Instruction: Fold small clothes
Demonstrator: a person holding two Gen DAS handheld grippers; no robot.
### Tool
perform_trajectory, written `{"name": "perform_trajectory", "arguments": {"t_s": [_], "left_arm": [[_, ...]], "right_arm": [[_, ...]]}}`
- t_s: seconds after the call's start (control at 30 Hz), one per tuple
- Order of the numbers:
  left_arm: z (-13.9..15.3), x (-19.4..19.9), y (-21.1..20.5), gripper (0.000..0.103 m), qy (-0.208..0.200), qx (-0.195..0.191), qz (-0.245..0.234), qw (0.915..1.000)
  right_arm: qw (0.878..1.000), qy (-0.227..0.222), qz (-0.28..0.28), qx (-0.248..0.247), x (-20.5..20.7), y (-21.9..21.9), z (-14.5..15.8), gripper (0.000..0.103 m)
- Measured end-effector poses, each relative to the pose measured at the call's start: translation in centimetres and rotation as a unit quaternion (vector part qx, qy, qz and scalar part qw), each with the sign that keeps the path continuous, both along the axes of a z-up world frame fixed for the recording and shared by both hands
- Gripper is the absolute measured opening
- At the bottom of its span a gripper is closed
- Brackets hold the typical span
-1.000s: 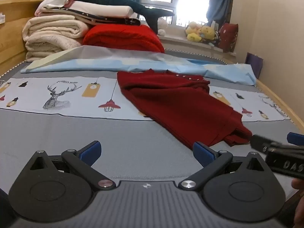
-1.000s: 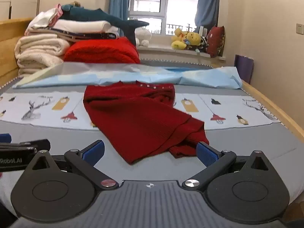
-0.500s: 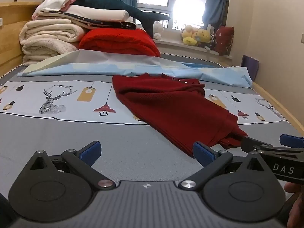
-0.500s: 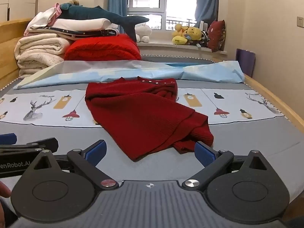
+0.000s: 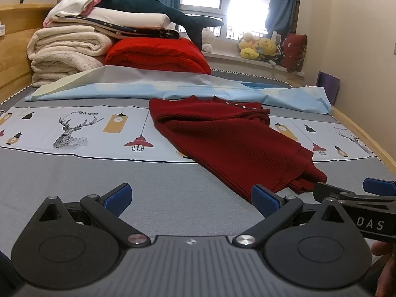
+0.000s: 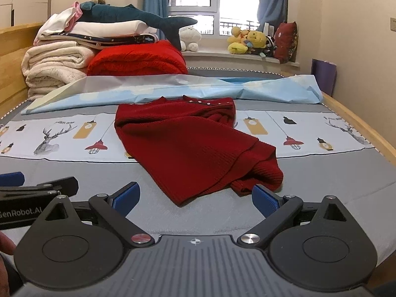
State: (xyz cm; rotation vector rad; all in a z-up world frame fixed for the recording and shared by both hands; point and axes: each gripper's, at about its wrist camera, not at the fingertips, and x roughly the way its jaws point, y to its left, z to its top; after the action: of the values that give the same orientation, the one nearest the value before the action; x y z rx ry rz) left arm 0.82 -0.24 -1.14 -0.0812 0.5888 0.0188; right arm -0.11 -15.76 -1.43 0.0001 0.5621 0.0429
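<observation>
Both my grippers have eased closer to the red sweater since a second ago, cameras lower.

My left gripper and right gripper both gape wide, holding nothing. Sweater lies mid-frame on the bed sheet, its crumpled hem just beside my right gripper's right pad. Bare grey sheet lower left; wooden bed rail bounds the right. Hem folds hide sleeve; right gripper's tips cut off at left view's right edge.

folded blankets, plush shark, curtains
</observation>
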Motion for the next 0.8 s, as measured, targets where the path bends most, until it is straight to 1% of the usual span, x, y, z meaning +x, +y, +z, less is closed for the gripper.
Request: {"name": "perform_trajectory", "arguments": {"t_s": [0.47,0.8], "left_arm": [[0.08,-0.01,-0.06,0.102,-0.004,-0.002,-0.005,1.0000],[-0.07,-0.08,0.09,0.102,-0.003,-0.003,-0.004,1.0000]], "right_arm": [[1.000,0.003,-0.002,-0.015,0.20,0.44,-0.33,0.097],[1.000,0.002,-0.003,-0.016,0.29,0.39,-0.45,0.097]]}}
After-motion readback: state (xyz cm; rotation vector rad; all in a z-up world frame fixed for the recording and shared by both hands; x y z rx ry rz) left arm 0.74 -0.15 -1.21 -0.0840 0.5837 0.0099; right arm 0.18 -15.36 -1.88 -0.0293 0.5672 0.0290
